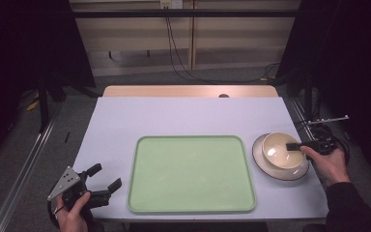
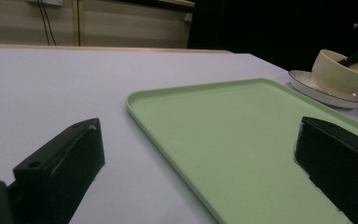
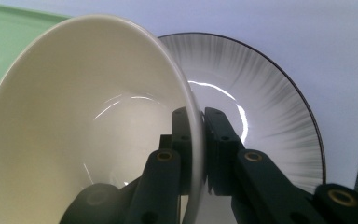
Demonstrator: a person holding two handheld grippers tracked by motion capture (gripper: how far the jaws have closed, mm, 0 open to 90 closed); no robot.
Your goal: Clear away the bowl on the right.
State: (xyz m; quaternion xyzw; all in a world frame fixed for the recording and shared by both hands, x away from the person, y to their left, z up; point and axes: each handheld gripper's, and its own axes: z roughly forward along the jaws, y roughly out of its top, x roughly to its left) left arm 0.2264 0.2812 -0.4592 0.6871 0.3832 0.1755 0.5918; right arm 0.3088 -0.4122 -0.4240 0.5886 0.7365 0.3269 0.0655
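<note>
Your right tongs (image 3: 196,122) are clamped on the near wall of the bowl (image 1: 279,151), one jaw inside, one outside the rim. Bowl is cream, glossy, plain, with highlights on the inner surface. It sits on a plate (image 1: 263,160), pale with fine grey streaks toward a dark rim, at the right side of the desk (image 1: 174,116), just beside the right edge of the green tray (image 1: 191,173). From the right tongs' view the bowl looks tipped toward the tray; can't confirm a lift. Your left tongs (image 1: 105,177) are spread wide, holding nothing, low over the desk's near-left corner, just left of the tray.
</note>
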